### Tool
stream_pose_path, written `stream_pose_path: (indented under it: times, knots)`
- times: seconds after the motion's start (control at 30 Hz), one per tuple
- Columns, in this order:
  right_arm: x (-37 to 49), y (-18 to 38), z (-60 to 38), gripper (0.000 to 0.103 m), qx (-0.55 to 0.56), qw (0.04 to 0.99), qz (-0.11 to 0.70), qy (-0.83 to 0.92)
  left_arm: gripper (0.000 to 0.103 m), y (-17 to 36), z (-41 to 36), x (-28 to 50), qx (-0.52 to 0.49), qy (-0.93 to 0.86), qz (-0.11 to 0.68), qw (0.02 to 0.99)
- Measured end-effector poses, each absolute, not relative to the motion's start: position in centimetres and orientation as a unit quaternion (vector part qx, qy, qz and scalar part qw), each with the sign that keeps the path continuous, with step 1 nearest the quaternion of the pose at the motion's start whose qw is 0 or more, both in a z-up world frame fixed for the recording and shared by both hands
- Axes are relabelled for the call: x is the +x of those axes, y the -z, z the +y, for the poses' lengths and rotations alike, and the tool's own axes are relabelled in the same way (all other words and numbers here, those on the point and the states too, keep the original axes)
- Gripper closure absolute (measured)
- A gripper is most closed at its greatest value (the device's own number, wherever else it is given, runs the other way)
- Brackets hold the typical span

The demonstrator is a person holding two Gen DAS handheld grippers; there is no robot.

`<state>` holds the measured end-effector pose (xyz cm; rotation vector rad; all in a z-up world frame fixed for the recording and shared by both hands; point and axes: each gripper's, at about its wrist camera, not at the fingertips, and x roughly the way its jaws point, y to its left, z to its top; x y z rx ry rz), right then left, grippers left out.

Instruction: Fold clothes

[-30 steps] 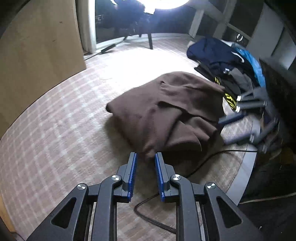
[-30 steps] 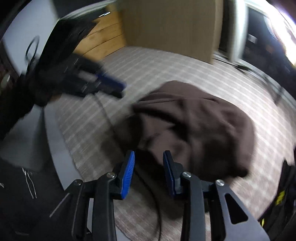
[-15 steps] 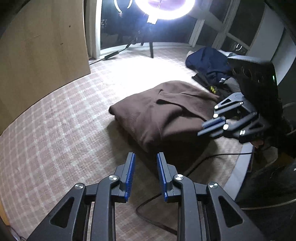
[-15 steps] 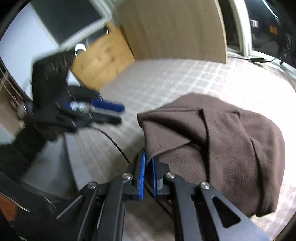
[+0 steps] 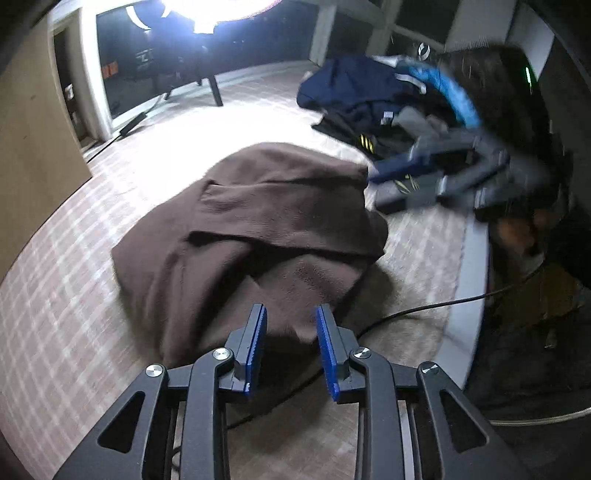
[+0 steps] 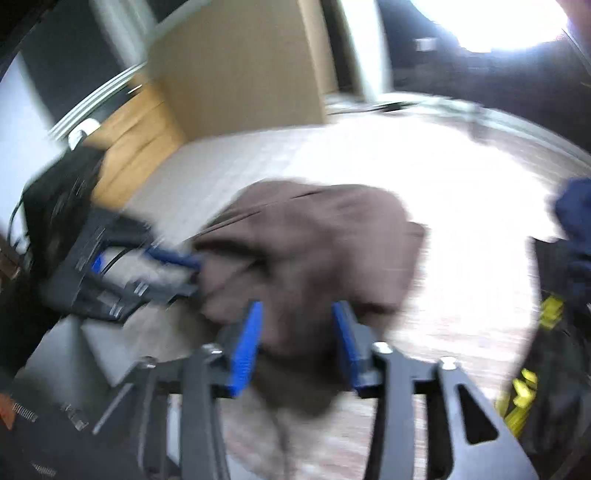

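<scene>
A brown fleece garment [image 5: 266, 229] lies folded in a lumpy heap on the checked beige surface [image 5: 66, 280]. My left gripper [image 5: 291, 334] is open, its blue pads on either side of the garment's near edge. In the left wrist view the right gripper [image 5: 443, 177] is a blur past the garment's right side. The right wrist view is motion-blurred. There the right gripper [image 6: 295, 343] is open, with the brown garment [image 6: 314, 240] showing between its fingers. The left gripper [image 6: 162, 266] meets the garment's left edge.
A pile of navy, blue and grey clothes [image 5: 369, 96] lies at the back right. A black cable [image 5: 424, 306] runs under the garment toward the grey surface edge [image 5: 469, 295]. A wooden panel [image 5: 29, 129] stands at the left, and a bright lamp [image 5: 207, 11] behind.
The right gripper, shut on a corner of the brown garment half a second ago, now stands open and has shifted. The left gripper has moved up to the garment's near edge and widened.
</scene>
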<state>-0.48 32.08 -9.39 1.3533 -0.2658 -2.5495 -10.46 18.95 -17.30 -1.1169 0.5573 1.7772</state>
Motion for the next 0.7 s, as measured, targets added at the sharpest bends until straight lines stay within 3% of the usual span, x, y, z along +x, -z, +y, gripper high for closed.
stream_pose_path:
  times: [0.1,0.23,0.27,0.33,0.47,0.7]
  knots:
    - [-0.9,11.2,33.8,0.056,0.486,0.081,-0.116,0.862,0.081,19.2,19.9,-10.6,-0.465,-0.718,0.265,0.445]
    - [-2.6,12.8,34.0,0.058,0.489,0.081,-0.145,0.857,0.100,18.9,19.4,-11.0,-0.462,-0.724,0.250,0.448]
    - [-2.8,12.9,33.9,0.061,0.489,0.087,-0.155,0.854,0.100,18.6,19.2,-11.0,-0.461,-0.726,0.246,0.448]
    - [-3.2,13.2,33.9,0.088,0.491,0.100,-0.174,0.848,0.100,17.9,18.7,-11.0,-0.458,-0.729,0.241,0.448]
    - [-3.2,12.7,33.3,0.090,0.500,0.096,-0.128,0.851,0.101,16.2,17.2,-10.5,-0.452,-0.738,0.228,0.446]
    - [-2.2,11.8,34.2,0.090,0.494,0.086,-0.128,0.856,0.099,15.1,16.3,-9.6,-0.452,-0.738,0.225,0.448]
